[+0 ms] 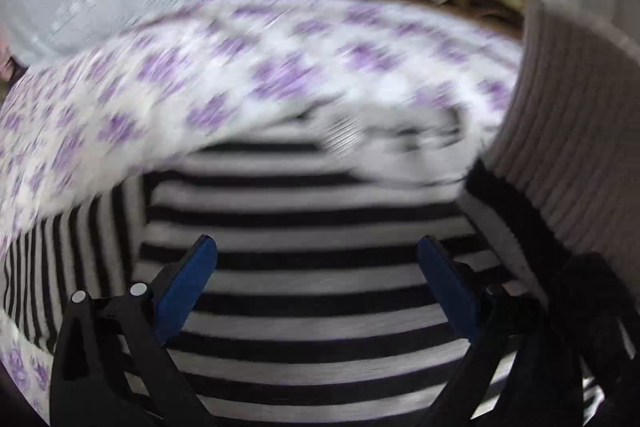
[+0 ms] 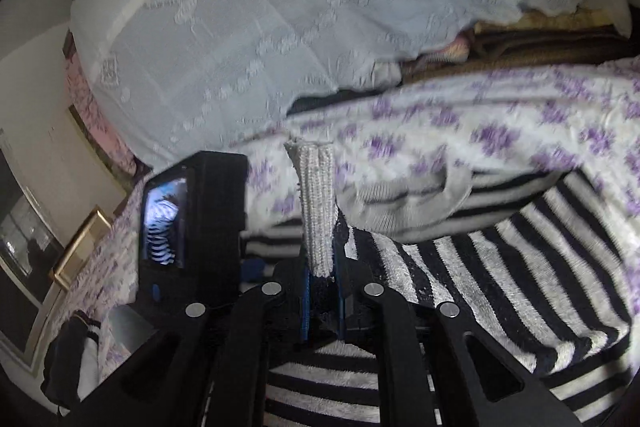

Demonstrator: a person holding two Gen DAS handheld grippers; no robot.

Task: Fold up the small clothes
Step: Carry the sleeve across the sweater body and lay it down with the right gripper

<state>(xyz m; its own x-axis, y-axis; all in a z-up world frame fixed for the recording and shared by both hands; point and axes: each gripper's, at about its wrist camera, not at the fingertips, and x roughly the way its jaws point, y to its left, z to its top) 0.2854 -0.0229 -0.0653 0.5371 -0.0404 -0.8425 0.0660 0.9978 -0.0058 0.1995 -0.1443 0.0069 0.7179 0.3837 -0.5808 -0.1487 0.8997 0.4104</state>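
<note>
A black-and-white striped knit garment (image 1: 304, 267) lies on a white bedspread with purple flowers (image 1: 240, 67). My left gripper (image 1: 316, 263) is open just above the garment's striped body, with nothing between its blue pads. My right gripper (image 2: 320, 291) is shut on the striped garment (image 2: 500, 267), pinching a fold of it; its grey ribbed cuff (image 2: 318, 203) sticks up out of the jaws. In the left wrist view that lifted ribbed part (image 1: 576, 131) hangs at the right. The left view is motion-blurred.
A pale blue embroidered cover (image 2: 280, 19) lies over a pile at the back, with brown and pink fabrics (image 2: 520, 43) showing under its edge. The left gripper's body with its small screen (image 2: 188, 219) is to the left of my right gripper. Framed furniture (image 2: 76, 247) stands at the far left.
</note>
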